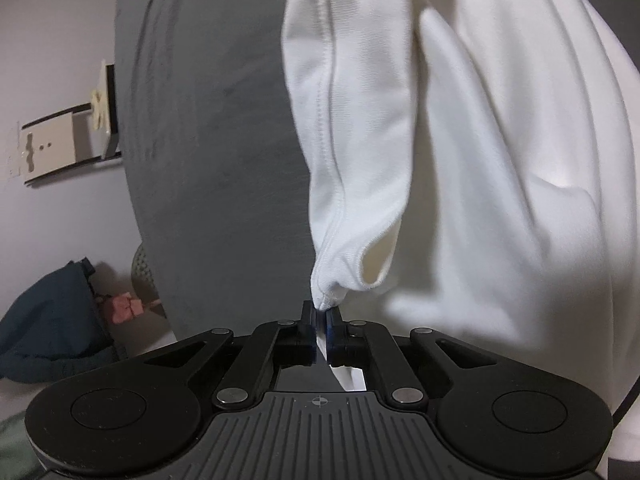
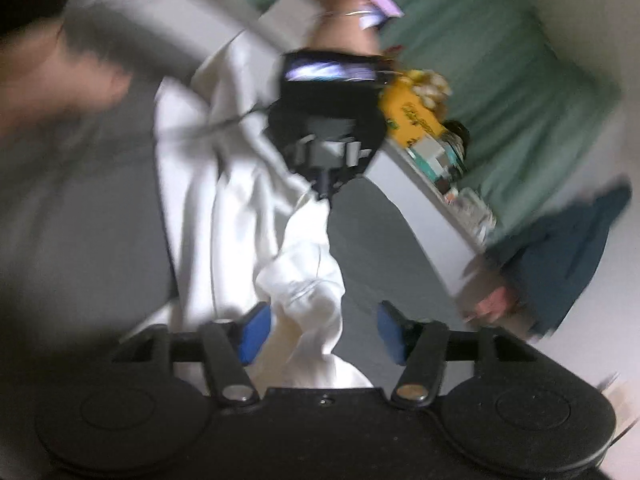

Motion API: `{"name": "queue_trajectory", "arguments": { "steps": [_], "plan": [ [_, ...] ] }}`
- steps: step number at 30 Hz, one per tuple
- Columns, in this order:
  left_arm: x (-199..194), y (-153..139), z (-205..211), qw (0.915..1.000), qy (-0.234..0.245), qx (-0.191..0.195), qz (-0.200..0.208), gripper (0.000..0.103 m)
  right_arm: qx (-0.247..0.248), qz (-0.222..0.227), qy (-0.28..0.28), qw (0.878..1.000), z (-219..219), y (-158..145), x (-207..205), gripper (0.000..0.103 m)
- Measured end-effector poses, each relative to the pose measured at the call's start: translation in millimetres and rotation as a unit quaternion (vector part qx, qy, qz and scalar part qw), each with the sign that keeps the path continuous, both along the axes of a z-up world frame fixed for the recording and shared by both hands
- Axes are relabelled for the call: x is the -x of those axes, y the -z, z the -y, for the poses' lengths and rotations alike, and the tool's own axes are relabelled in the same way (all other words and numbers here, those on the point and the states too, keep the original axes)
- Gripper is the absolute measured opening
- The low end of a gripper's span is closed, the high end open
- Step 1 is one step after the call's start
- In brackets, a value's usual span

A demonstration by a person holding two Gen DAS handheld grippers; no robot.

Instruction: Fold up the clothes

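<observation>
White garment (image 1: 460,152) pinched by left tongs (image 1: 320,314) | grey table (image 1: 208,152) | blue bag (image 1: 52,320)

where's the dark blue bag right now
In the left wrist view the dark blue bag sits at lower left, on the floor beside the grey table and a small pink object.

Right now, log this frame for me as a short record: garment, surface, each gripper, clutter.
garment: white garment, loosely bunched, lying on the surface
surface: grey tabletop
left gripper: shut, pinching a hemmed corner of the white garment
right gripper: open, a fold of the white garment between its pads; contact unclear, right wrist view blurred
clutter: dark blue bag beyond the table edge; yellow package on a shelf
</observation>
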State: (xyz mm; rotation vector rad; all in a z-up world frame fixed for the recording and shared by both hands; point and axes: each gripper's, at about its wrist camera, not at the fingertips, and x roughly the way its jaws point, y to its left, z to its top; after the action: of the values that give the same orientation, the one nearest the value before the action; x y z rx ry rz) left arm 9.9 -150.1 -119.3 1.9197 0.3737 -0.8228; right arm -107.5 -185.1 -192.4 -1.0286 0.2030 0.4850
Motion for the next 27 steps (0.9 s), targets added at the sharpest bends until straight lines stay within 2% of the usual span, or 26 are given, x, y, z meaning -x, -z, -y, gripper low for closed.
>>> {"name": "queue_trajectory", "arguments": {
  "steps": [2, 5, 7, 8, 11, 13, 15, 21, 24, 27],
  "plan": [
    [-6.2, -2.9, 3.8, 1.0000, -0.005, 0.008, 0.001, 0.004, 0.070, 0.032, 0.002, 0.997, -13.2, 17.6, -0.9, 0.046],
    [-12.5, -9.9, 2.6, 0.9997, -0.013, 0.021, 0.007, 0.004, 0.101, 0.060, 0.013, 0.993, -14.4, 30.5, -5.4, 0.046],
    [-16.9, -14.2, 2.9, 0.9989, -0.027, 0.037, 0.009, 0.004, 0.048, 0.053, 0.044, 0.996, -6.8, 18.3, -13.0, 0.046],
    [-20.3, -16.0, 3.4, 0.9983, -0.035, 0.045, 0.009, 0.004, 0.006, 0.044, 0.070, 0.997, 1.3, 8.9, -18.7, 0.051],
    [-26.9, -19.4, 4.8, 0.9969, -0.050, 0.060, 0.008, 0.004, -0.111, 0.002, 0.149, 0.983, 33.8, -14.9, -39.2, 0.053],
    [-26.6, -19.4, 4.8, 0.9967, -0.052, 0.063, 0.007, 0.004, -0.138, -0.021, 0.180, 0.974, 50.1, -17.8, -50.6, 0.053],
    [-26.3, -19.6, 4.7, 0.9966, -0.052, 0.064, 0.006, 0.004, -0.134, -0.029, 0.169, 0.976, 56.9, -16.9, -52.6, 0.053],
    [-25.0, -22.3, 3.6, 0.9968, -0.051, 0.061, 0.005, 0.004, -0.072, -0.017, 0.085, 0.994, 39.7, -6.5, -43.6, 0.052],
    [-24.2, -23.5, 4.3, 0.9969, -0.051, 0.060, 0.006, 0.004, 0.028, 0.033, 0.044, 0.998, 21.1, 13.3, -44.1, 0.051],
    [-25.5, -24.6, 5.4, 0.9965, -0.053, 0.063, 0.009, 0.004, 0.093, 0.084, 0.020, 0.992, 12.9, 26.1, -41.0, 0.050]
  ]
}}
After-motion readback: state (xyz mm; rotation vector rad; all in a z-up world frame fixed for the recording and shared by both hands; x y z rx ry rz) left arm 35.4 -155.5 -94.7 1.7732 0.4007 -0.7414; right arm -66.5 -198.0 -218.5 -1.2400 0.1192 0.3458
